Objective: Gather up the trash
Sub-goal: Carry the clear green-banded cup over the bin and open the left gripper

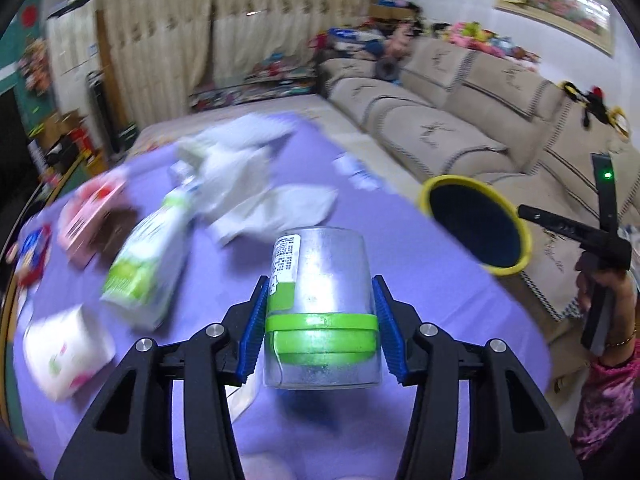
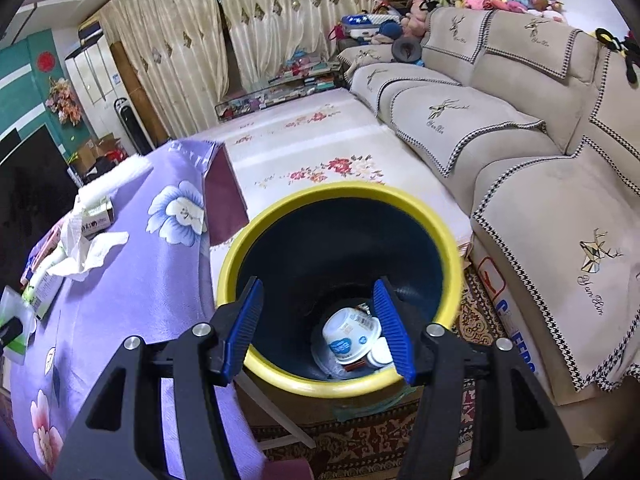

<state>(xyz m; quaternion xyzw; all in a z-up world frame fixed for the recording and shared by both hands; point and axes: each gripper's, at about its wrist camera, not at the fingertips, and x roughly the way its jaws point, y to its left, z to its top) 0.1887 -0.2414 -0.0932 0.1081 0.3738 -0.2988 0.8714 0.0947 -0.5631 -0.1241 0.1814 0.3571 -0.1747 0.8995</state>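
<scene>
Trash partly collected, job mid-way. Left gripper has its fingers clamped on a clear plastic cup with a green band and a printed label; the cup sits between the blue pads, above the purple-covered counter. Right gripper hangs over the yellow-rimmed bin, fingers parted, nothing between them.

Bin contents, right wrist view: a white tub with a blue label, a small white lid-like piece beside it, some clear wrapping; the rest is too dark to tell. Bin looks mostly unfilled. It stands on the floor between counter and sofa.

Left on the counter: green-and-white carton, crumpled white tissues, pink box, white packet, a blurred red-and-blue item at the far edge. Judgement: several more trips are needed; the cup probably goes in next.
</scene>
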